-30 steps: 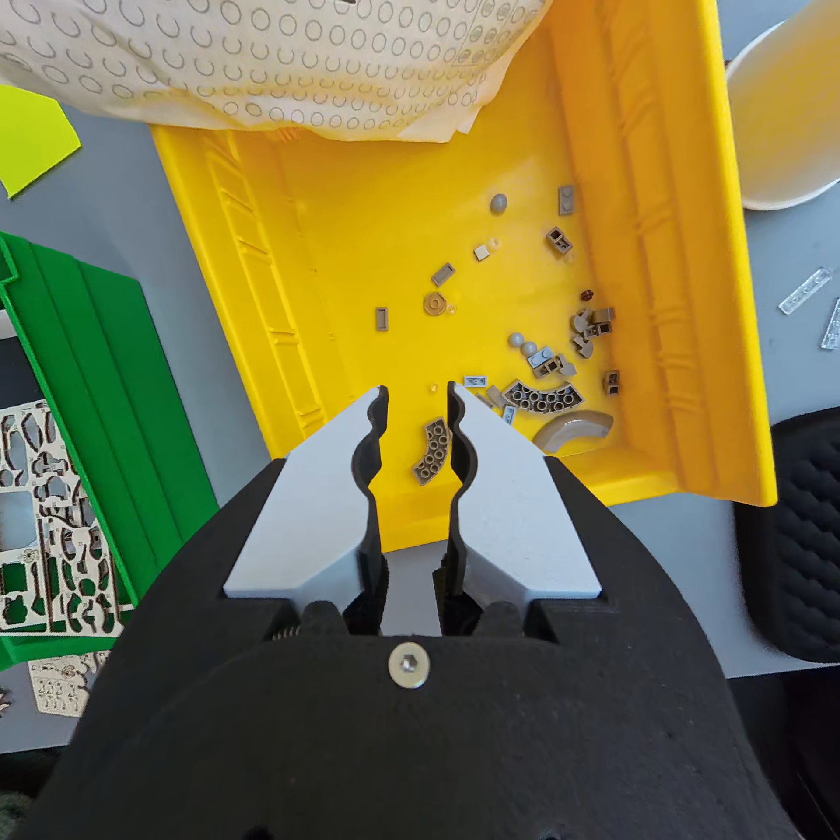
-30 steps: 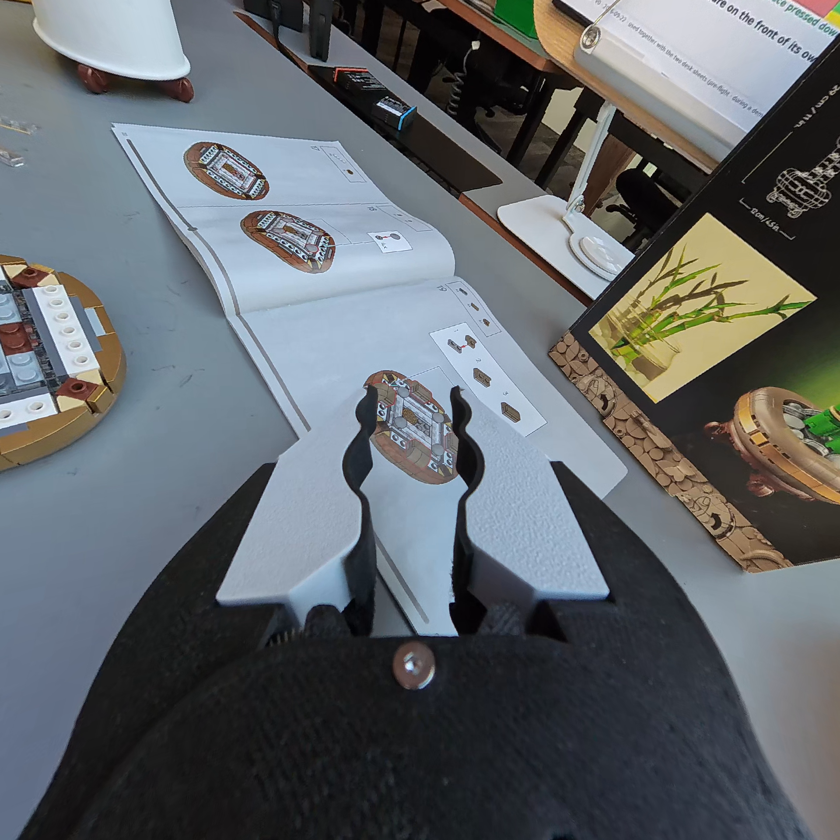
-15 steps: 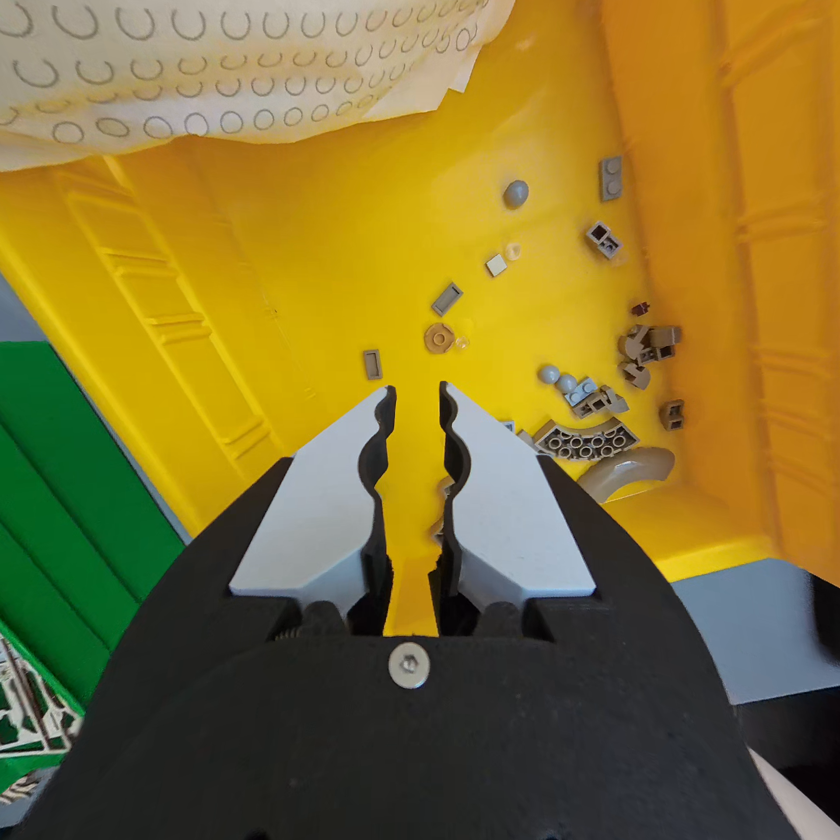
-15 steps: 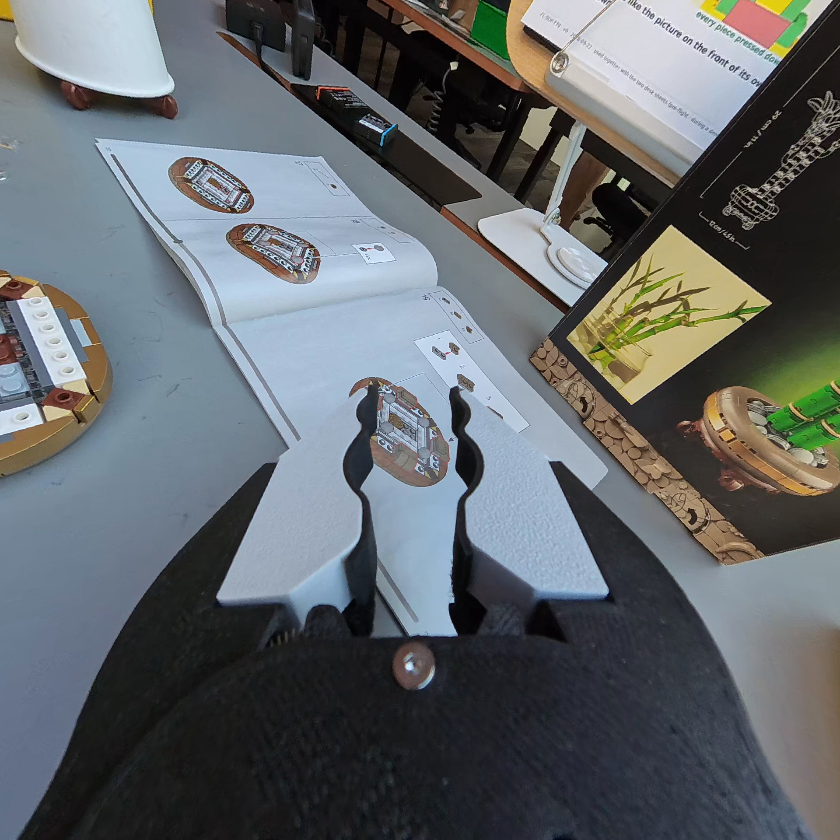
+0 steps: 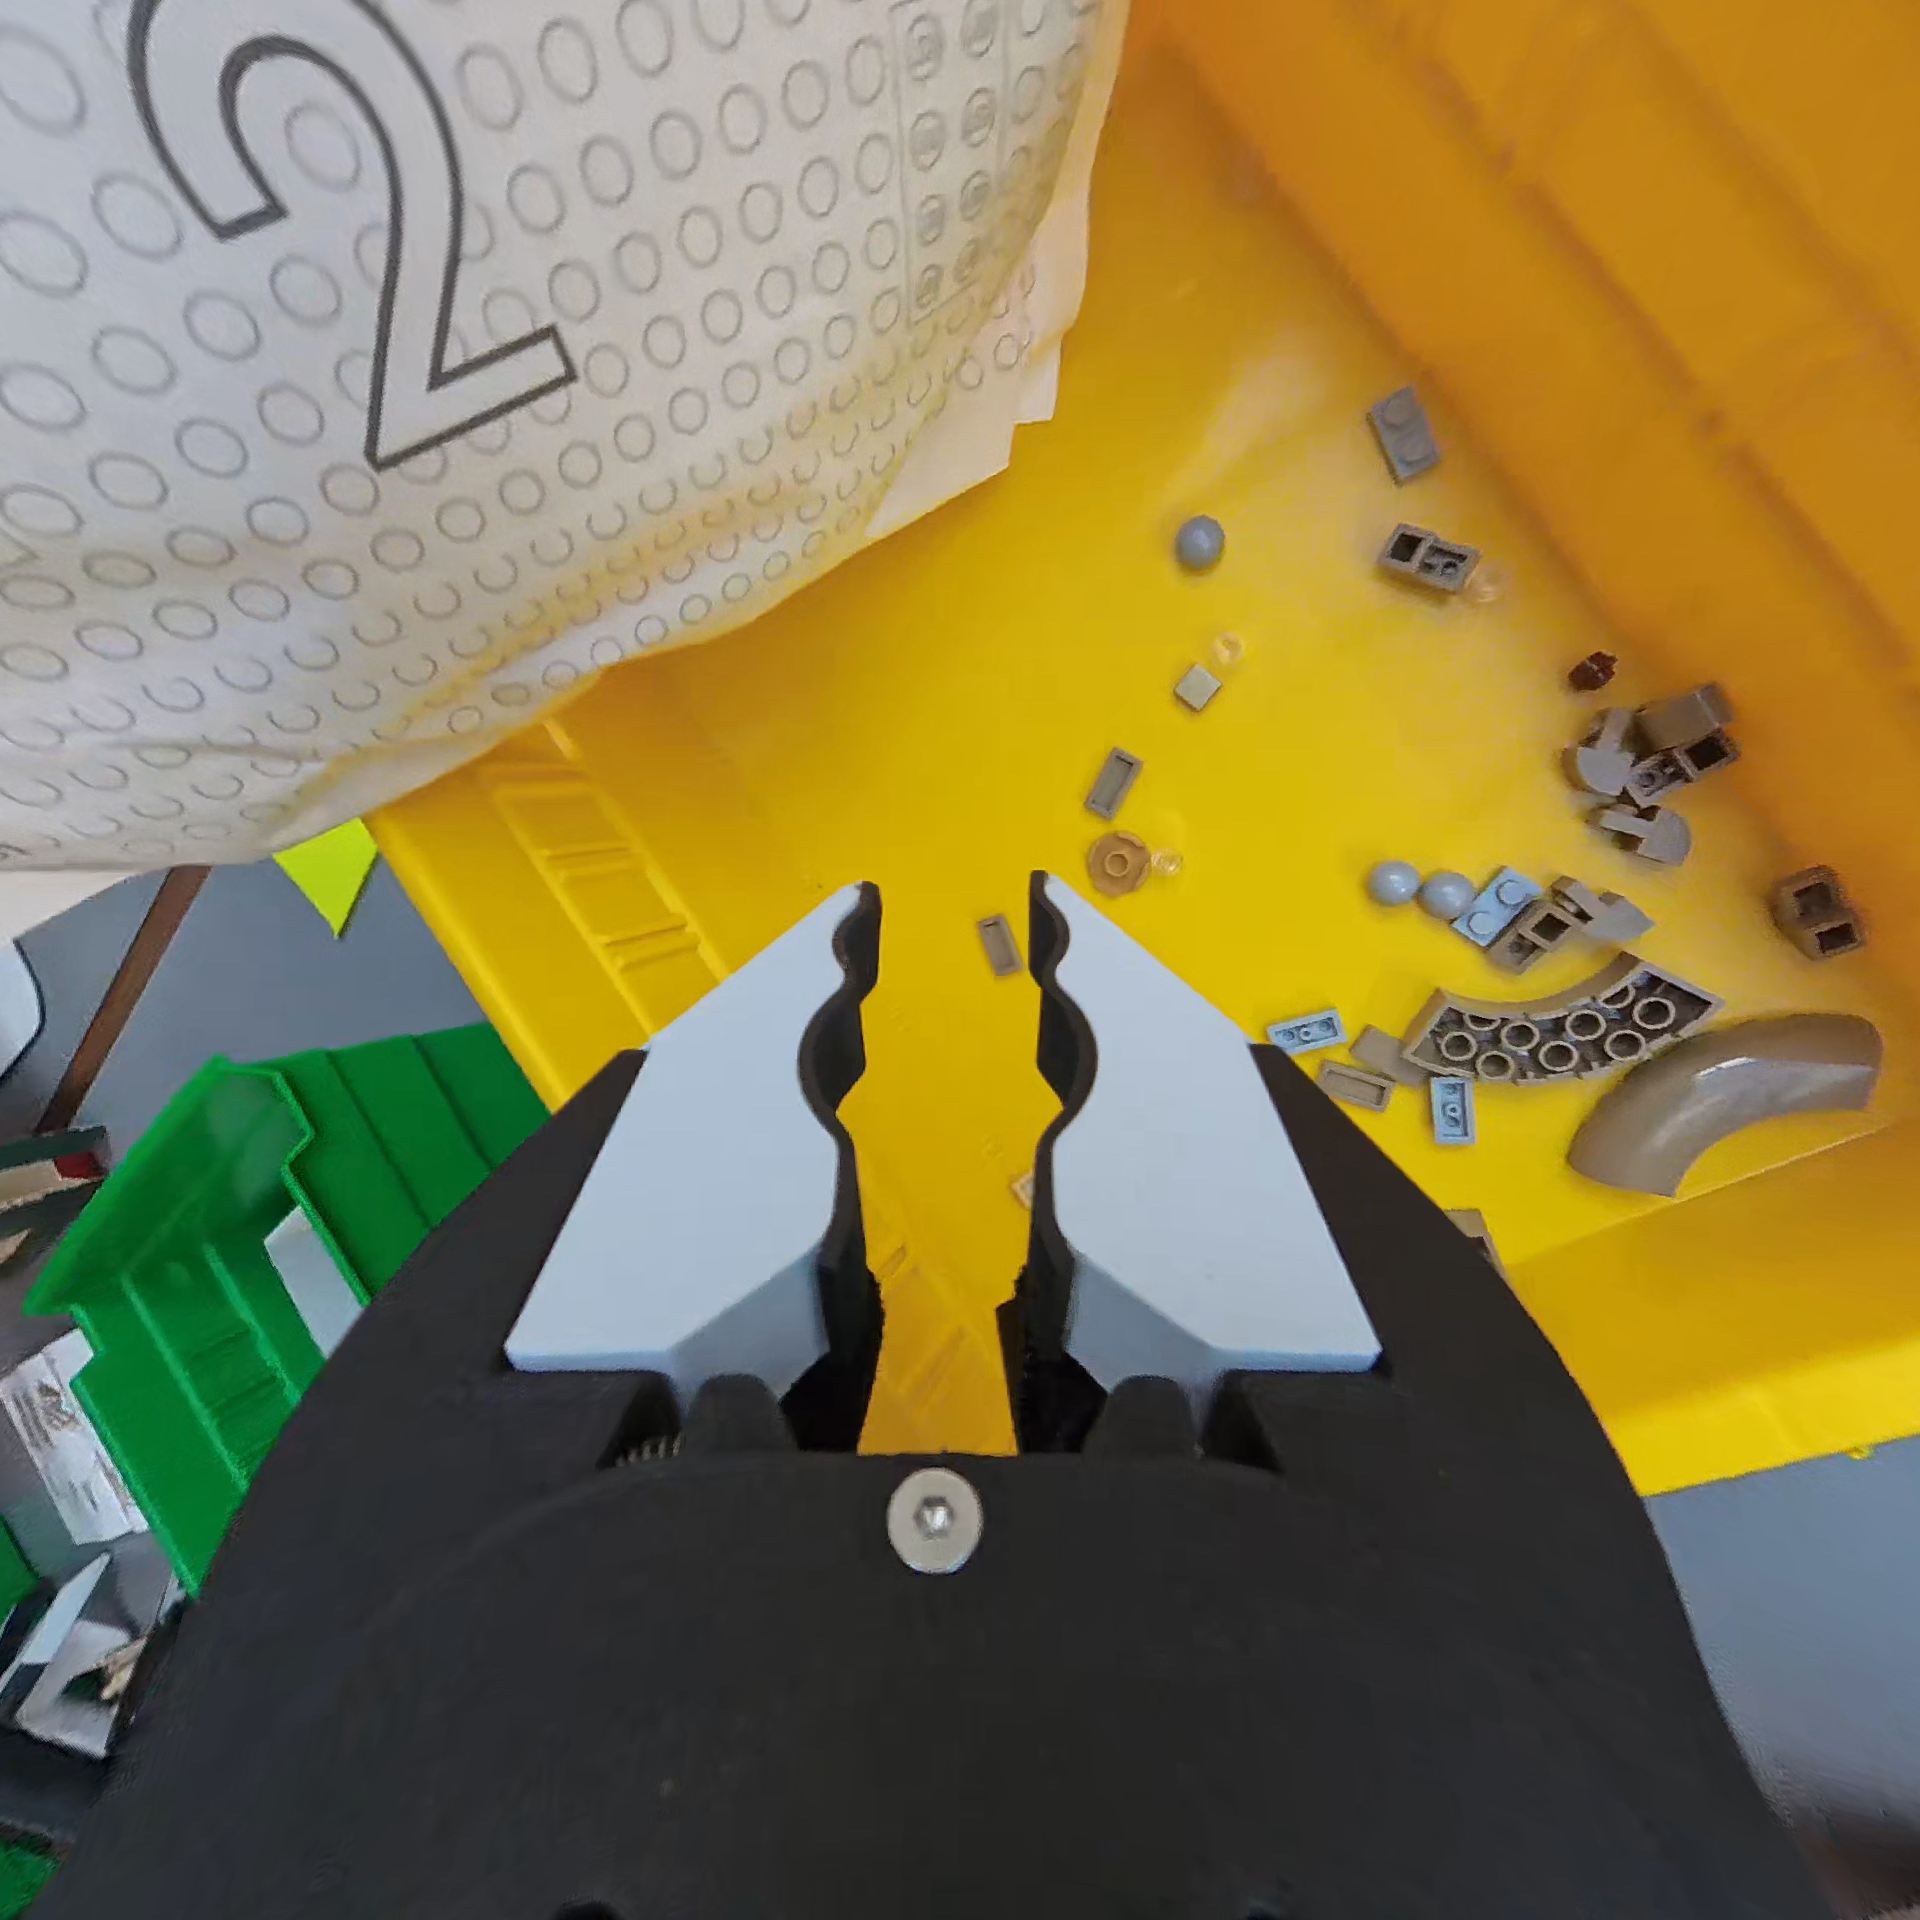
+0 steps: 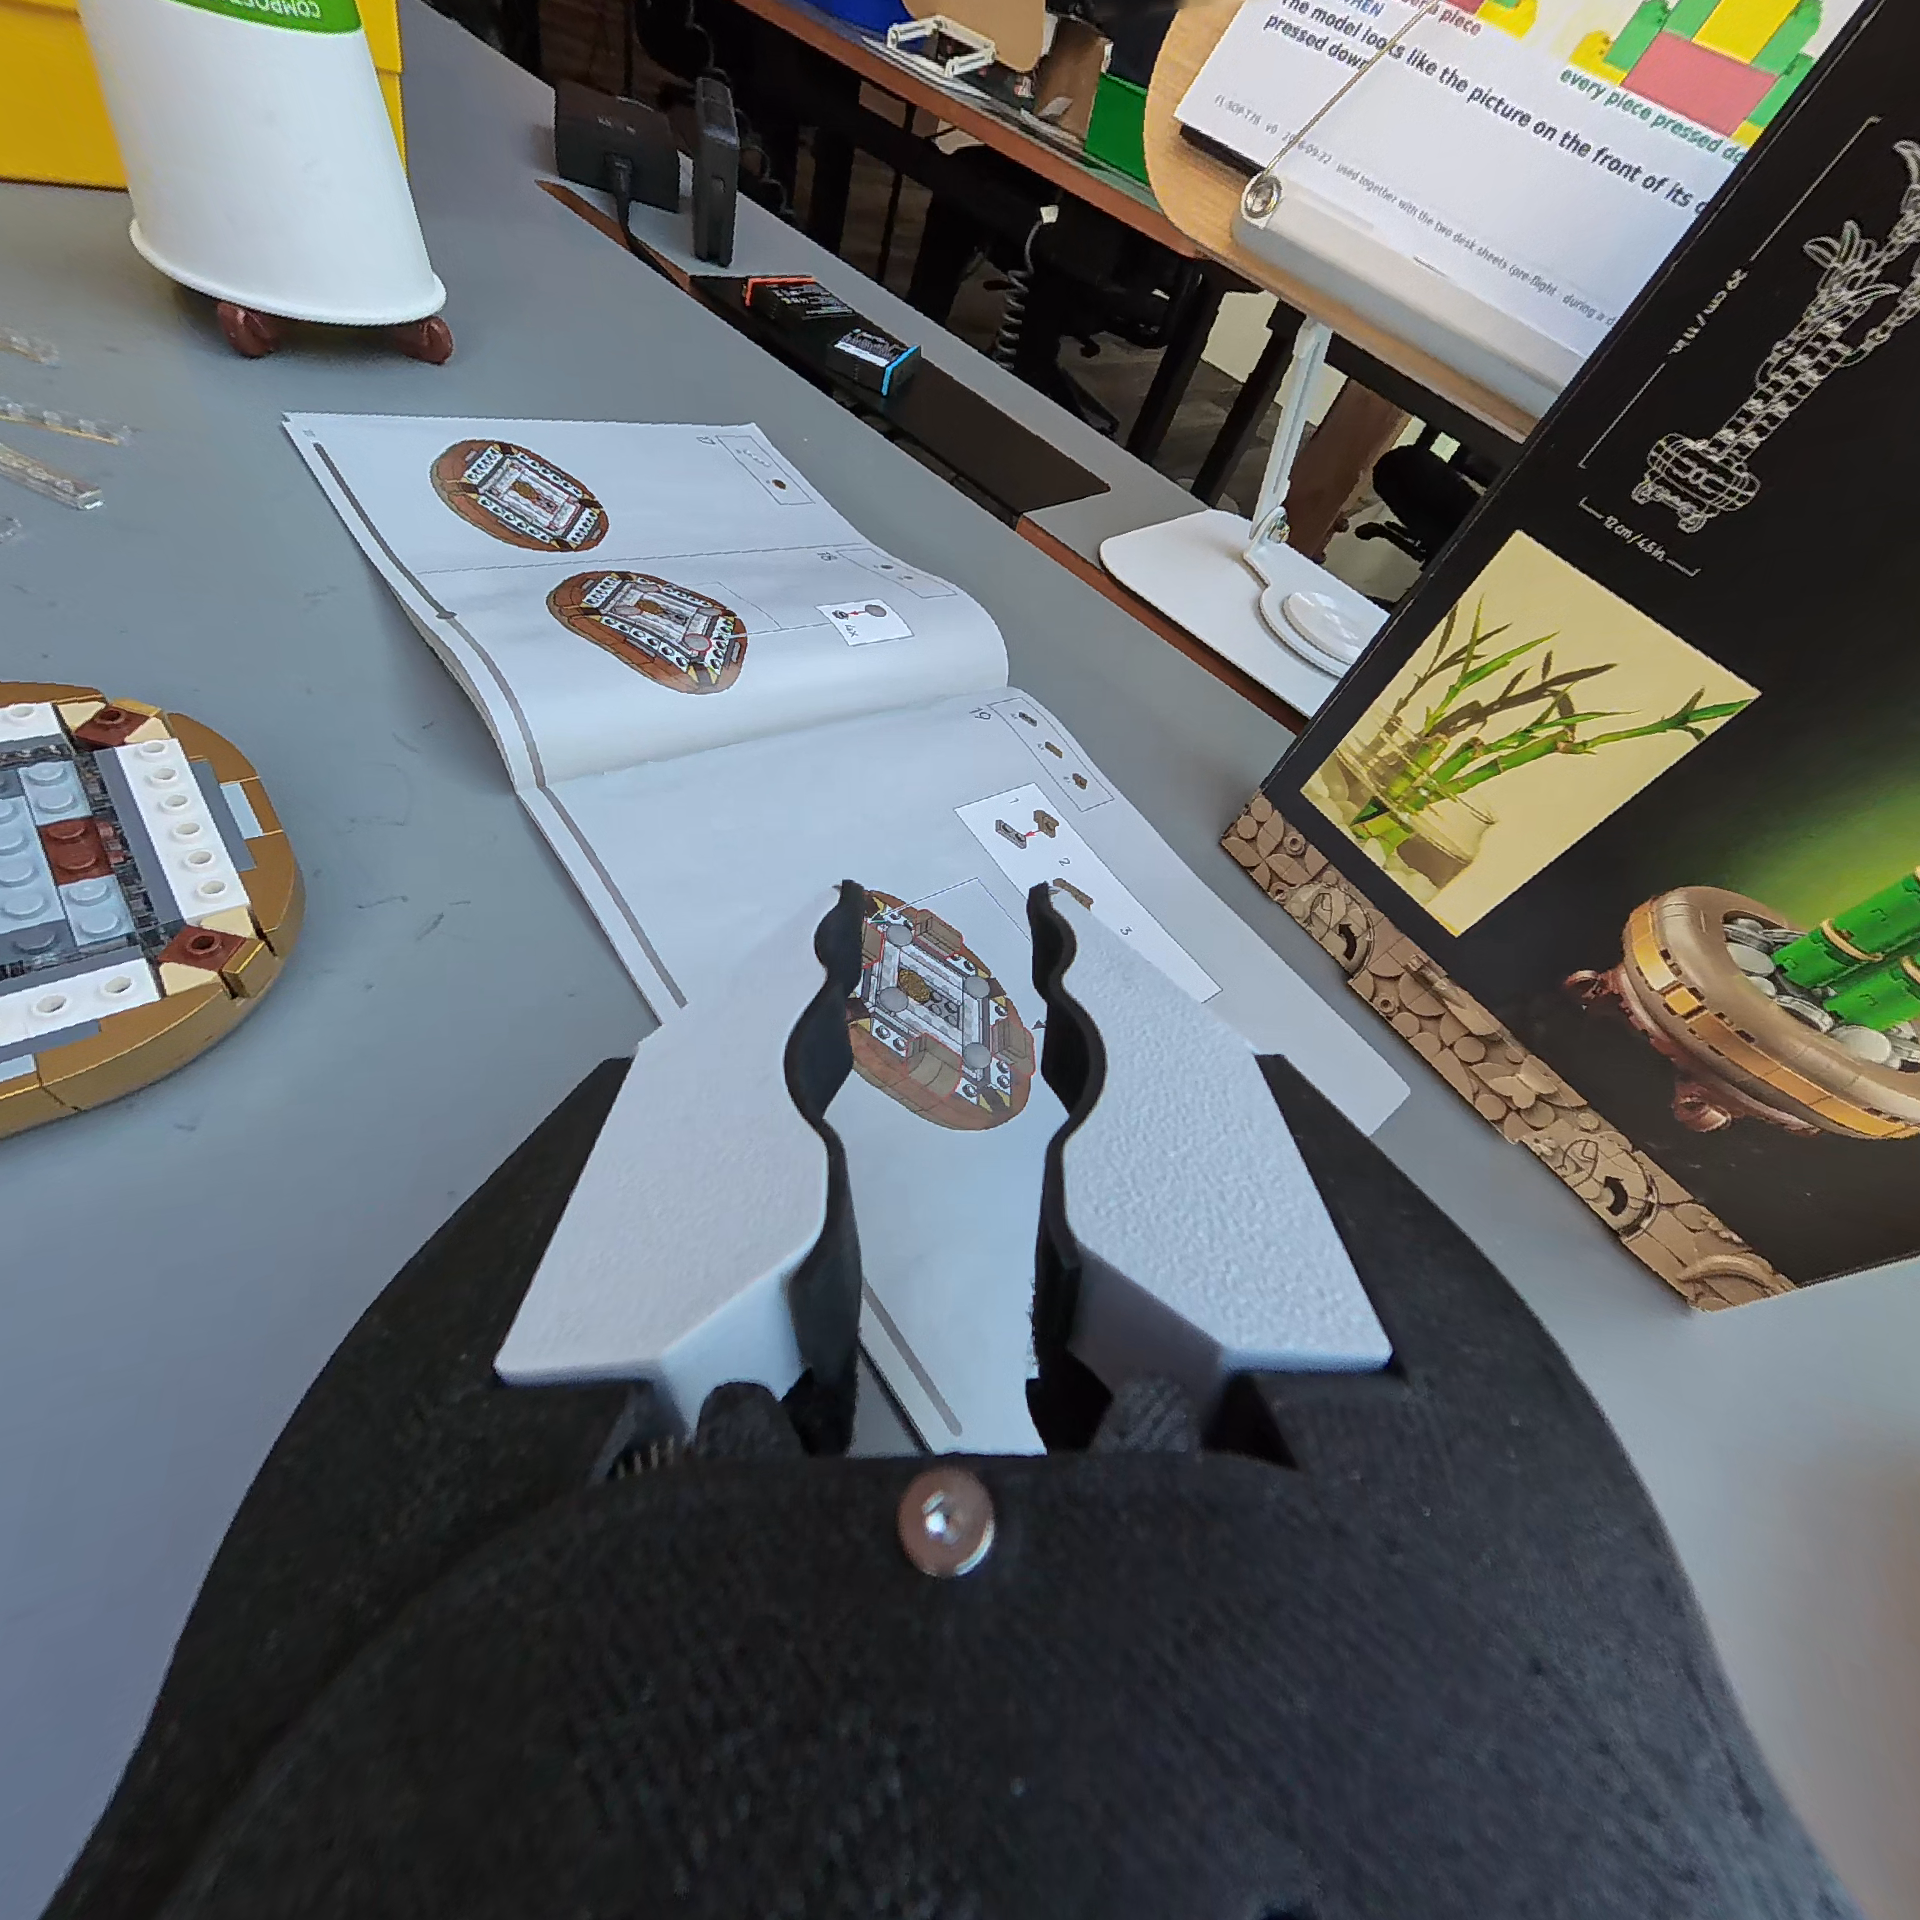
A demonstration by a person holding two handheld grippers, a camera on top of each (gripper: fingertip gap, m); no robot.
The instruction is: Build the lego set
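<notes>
Since a second ago the left gripper [image 5: 954, 899] has dropped lower and further into the yellow tray [image 5: 1039, 644], so the paper bag [image 5: 436, 343] at the tray's far end now looms large and the green tray [image 5: 208, 1226] beside the yellow one has slid off to the lower left. The right gripper [image 6: 943, 902] has drawn back a little from the open booklet [image 6: 727, 727], bringing the white cup [image 6: 275, 197] beyond the booklet into fuller view.

The left gripper points down over the yellow tray floor with its jaws spread and nothing between them; a small flat tan piece [image 5: 995, 943] lies on the floor just past the tips. The right gripper hovers over the near page of the booklet, jaws likewise spread and empty.

The loose bricks sit mostly along the right side of the yellow tray: a curved studded grey piece [image 5: 1558, 1023], a smooth tan arch [image 5: 1735, 1101] just beside it, and small grey and tan bits scattered beyond. The half-built round base [image 6: 114, 883], gold-rimmed with white, grey and brown bricks, lies on the grey table [image 6: 312, 1195] left of the booklet; the set's box [image 6: 1621, 810] stands to the booklet's right
</notes>
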